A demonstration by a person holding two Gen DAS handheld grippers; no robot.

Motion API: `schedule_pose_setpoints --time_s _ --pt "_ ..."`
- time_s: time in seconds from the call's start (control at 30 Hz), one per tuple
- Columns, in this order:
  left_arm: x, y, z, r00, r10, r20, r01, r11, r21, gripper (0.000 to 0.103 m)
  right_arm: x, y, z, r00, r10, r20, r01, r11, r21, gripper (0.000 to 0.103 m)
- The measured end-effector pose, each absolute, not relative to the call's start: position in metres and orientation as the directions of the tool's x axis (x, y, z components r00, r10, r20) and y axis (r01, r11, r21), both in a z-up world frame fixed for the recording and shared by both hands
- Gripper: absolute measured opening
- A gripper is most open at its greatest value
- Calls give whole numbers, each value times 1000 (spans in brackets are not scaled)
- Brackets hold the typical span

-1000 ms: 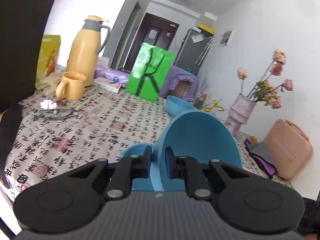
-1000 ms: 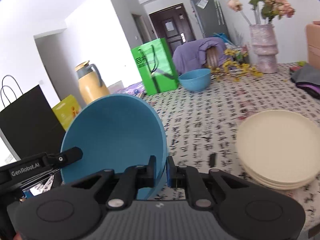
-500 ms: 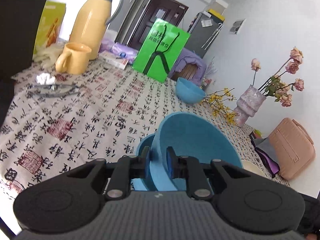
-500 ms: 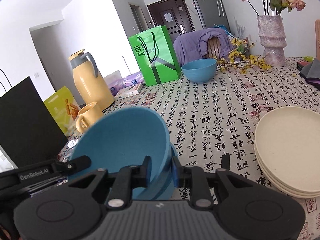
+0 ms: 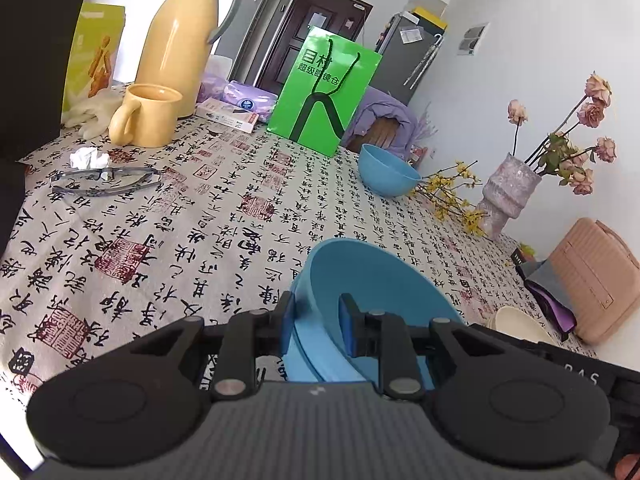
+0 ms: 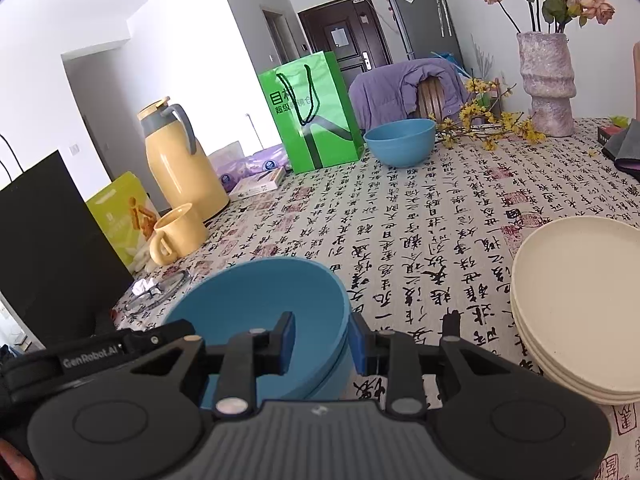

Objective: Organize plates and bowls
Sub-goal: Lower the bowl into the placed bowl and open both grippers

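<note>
A dining table (image 5: pixel 224 216) draped in a calligraphy-print cloth fills the room's foreground, a dark door behind it. Near its front edge a blue bowl (image 6: pixel 260 308) sits nested in a second blue bowl (image 6: pixel 336 368). The left gripper (image 5: pixel 316 326) straddles the stack's rim, its pads parted, one inside and one outside the wall. The right gripper (image 6: pixel 322 340) brackets the opposite rim the same way, fingers spread and not pinching. A third blue bowl (image 6: pixel 400 142) rests far across the table beside a green bag (image 6: pixel 310 112). A stack of cream plates (image 6: pixel 580 308) lies to the right, well apart from the bowls.
</note>
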State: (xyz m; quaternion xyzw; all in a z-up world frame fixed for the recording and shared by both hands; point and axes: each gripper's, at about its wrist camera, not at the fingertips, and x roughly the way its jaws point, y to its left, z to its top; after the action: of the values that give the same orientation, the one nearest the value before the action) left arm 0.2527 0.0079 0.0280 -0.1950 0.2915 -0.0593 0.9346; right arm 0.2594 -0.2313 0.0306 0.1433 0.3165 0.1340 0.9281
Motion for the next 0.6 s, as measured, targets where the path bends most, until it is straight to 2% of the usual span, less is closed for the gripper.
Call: schedule_pose_setpoints --time_s 0.1,0.23,0.3,0.37,0.4,0.47,0.6 --pt "247 9 33 839 -202 -506 -7 924 -381 27 255 -234 33 768 342 -541 -163 922 352 29" --pt "230 0 45 878 -156 -452 24 958 -285 37 246 -241 38 789 326 -521 -158 927 341 34" --pt "218 -6 50 895 -150 -421 52 970 -237 46 238 -242 42 818 278 -503 -143 946 290 41" --pt "205 -12 52 908 -147 -391 84 981 -174 60 224 -239 46 866 195 -461 -125 976 178 53" --pt "199 -15 53 915 -144 -377 95 984 -148 63 217 -239 48 883 169 -438 -121 983 135 56" --pt "185 -20 53 925 -154 -347 125 987 -105 76 205 -243 49 899 155 -409 -126 987 98 65" --pt "155 -29 51 925 -193 -326 184 981 -59 87 179 -260 43 917 143 -372 -124 990 73 79"
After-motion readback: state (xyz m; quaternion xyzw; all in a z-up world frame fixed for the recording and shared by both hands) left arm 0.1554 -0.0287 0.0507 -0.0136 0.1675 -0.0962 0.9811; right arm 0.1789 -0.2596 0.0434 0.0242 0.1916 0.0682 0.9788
